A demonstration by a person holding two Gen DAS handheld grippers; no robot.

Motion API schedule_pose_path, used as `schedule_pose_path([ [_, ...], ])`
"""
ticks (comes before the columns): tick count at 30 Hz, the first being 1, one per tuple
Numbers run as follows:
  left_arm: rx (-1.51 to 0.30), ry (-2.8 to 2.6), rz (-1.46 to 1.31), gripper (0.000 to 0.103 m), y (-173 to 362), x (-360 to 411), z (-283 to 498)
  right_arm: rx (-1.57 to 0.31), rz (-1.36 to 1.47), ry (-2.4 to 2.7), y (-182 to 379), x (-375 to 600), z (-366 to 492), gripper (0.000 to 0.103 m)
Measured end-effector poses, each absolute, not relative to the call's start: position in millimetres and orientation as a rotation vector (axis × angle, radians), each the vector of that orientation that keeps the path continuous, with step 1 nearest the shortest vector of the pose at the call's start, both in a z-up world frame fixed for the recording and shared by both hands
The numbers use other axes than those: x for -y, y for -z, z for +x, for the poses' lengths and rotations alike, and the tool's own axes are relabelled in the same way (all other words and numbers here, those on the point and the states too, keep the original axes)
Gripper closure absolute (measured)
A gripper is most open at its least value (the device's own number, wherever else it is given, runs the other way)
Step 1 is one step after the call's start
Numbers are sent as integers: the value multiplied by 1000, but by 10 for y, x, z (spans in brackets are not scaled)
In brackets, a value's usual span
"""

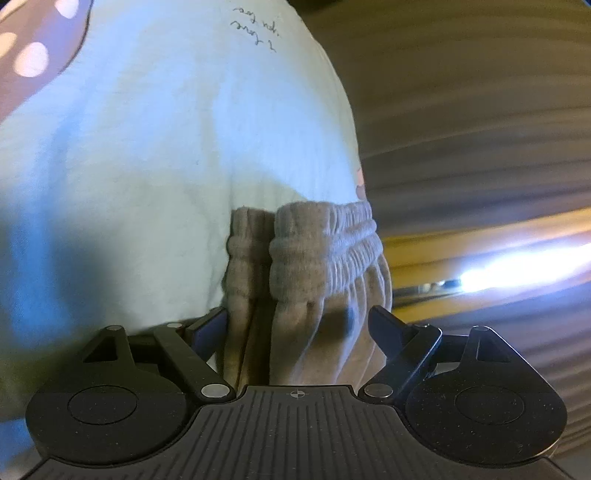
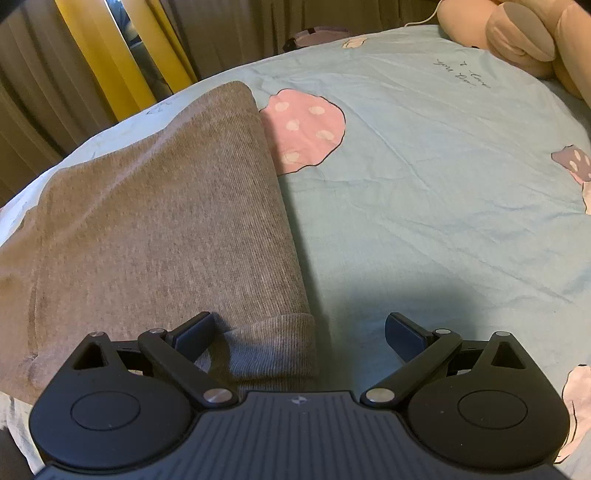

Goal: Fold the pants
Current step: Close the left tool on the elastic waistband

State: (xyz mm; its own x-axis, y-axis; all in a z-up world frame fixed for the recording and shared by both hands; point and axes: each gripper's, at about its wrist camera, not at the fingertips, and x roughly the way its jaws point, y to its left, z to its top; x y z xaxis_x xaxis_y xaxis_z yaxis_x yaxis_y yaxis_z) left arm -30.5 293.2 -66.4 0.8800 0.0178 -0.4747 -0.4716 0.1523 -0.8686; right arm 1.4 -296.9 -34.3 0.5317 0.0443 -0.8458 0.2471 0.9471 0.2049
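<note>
Bed (image 2: pixel 424 192) has a pale blue sheet, printed with pink dotted mushrooms (image 2: pixel 306 129) and handwriting. Grey pants (image 2: pixel 155 229) lie flat on the sheet along its left edge, cuff nearest the right camera, elastic waistband (image 1: pixel 325 251) in the left view. Plush toy (image 2: pixel 517 33) at the far corner.

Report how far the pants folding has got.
Done: the grey pants lie on the bed sheet as a single narrow strip, apparently leg over leg. In hand: the left gripper straddles the waistband, jaws open; the right gripper stands open over the cuff. Neither grips yet. Left: folding the pants end to end.
</note>
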Motion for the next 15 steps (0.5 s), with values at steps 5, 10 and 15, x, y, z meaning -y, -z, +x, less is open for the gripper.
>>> schedule_pose_path([
  [5, -425, -355, -1282, 21, 569, -2833, -193, -1010, 306, 125, 340, 2958, 21, 4],
  [10, -387, -339, -1238, 34, 570, -2796, -226, -1010, 303, 130, 340, 2949, 28, 4],
  [15, -379, -365, -1314, 23, 656, -2867, -143, -1011, 304, 138, 352, 2935, 42, 4],
])
